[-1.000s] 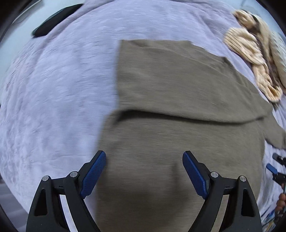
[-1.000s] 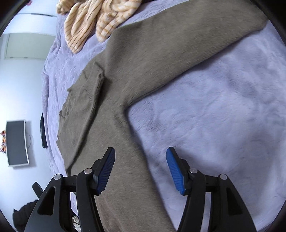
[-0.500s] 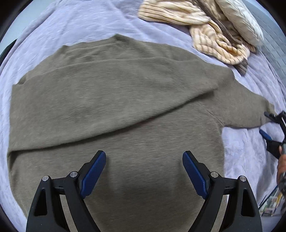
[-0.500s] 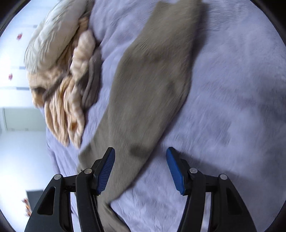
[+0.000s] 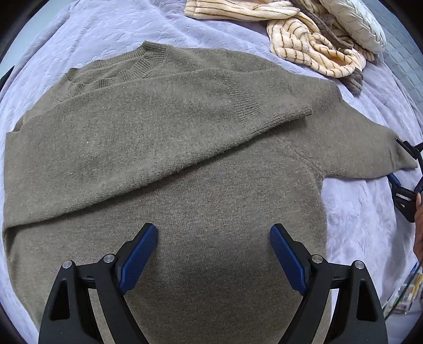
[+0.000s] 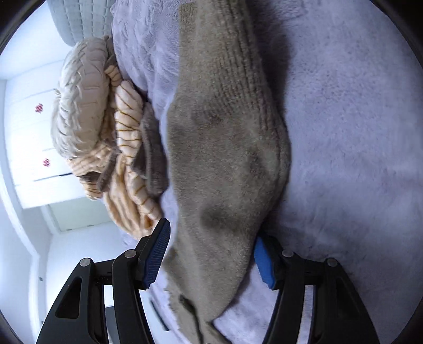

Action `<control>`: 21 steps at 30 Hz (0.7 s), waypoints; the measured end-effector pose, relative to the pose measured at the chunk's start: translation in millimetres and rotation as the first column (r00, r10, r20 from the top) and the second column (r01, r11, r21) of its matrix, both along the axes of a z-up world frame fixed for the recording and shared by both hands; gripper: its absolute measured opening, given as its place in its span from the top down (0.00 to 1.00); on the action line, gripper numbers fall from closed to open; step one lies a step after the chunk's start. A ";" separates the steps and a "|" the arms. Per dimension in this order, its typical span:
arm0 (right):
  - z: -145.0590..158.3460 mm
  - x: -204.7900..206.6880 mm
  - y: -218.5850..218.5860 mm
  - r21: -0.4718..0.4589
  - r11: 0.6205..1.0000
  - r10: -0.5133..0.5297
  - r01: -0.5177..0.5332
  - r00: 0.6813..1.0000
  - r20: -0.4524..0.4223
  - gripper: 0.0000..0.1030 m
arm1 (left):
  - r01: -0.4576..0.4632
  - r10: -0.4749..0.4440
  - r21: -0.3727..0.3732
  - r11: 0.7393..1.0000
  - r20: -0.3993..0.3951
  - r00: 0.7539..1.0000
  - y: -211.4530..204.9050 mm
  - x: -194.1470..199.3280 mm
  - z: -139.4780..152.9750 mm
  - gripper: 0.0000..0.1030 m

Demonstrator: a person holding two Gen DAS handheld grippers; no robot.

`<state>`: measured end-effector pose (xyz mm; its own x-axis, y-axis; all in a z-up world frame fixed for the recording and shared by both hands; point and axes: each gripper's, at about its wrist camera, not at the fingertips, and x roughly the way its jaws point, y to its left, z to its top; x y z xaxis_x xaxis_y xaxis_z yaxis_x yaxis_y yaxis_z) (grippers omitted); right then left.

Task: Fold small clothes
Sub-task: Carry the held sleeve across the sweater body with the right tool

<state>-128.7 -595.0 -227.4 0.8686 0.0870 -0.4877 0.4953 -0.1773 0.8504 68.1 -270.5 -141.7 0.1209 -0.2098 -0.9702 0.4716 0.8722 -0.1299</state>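
- On the lilac blanket (image 5: 105,23) the olive sweater (image 5: 211,164) lies flat, one sleeve folded across.
- Right gripper (image 6: 211,254), fingers apart, straddles the other sleeve's cuff (image 6: 224,148): clamp fully, then carry it across.
- Left gripper (image 5: 213,254) hovers above the hem, fingers wide apart.
- Striped clothes (image 5: 312,47) lie beyond.

So the olive-brown knit sweater (image 5: 201,190) is lying flat on the lavender bedspread (image 5: 105,29), ribbed crew neck (image 5: 148,58) pointing away toward the far side of the bed. One sleeve (image 5: 185,132) is already folded across the chest, its ribbed cuff (image 5: 264,105) lying on the body. The other sleeve (image 6: 227,148) is stretched straight out sideways from the body, a bit rumpled near its end.
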 end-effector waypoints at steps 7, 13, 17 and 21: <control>13.4 15.9 8.3 -0.025 0.998 0.059 -0.059 0.998 0.026 0.46 | 0.002 -0.003 -0.022 1.000 -0.002 1.000 -14.5 0.2 1.9 0.14; 21.6 27.6 7.0 -0.056 0.997 0.051 -0.050 0.999 0.012 0.93 | 0.003 -0.002 -0.032 0.999 0.019 1.000 -14.5 3.4 4.5 0.14; 55.7 40.2 15.3 -0.136 0.985 0.114 -0.105 0.992 0.062 0.93 | 0.009 -0.009 -0.024 1.000 0.025 1.000 -9.4 2.1 4.4 0.14; 102.3 65.0 34.4 -0.248 0.951 0.213 -0.187 0.974 0.083 0.93 | -0.014 0.015 -0.043 0.999 0.033 0.999 13.3 1.8 12.9 0.14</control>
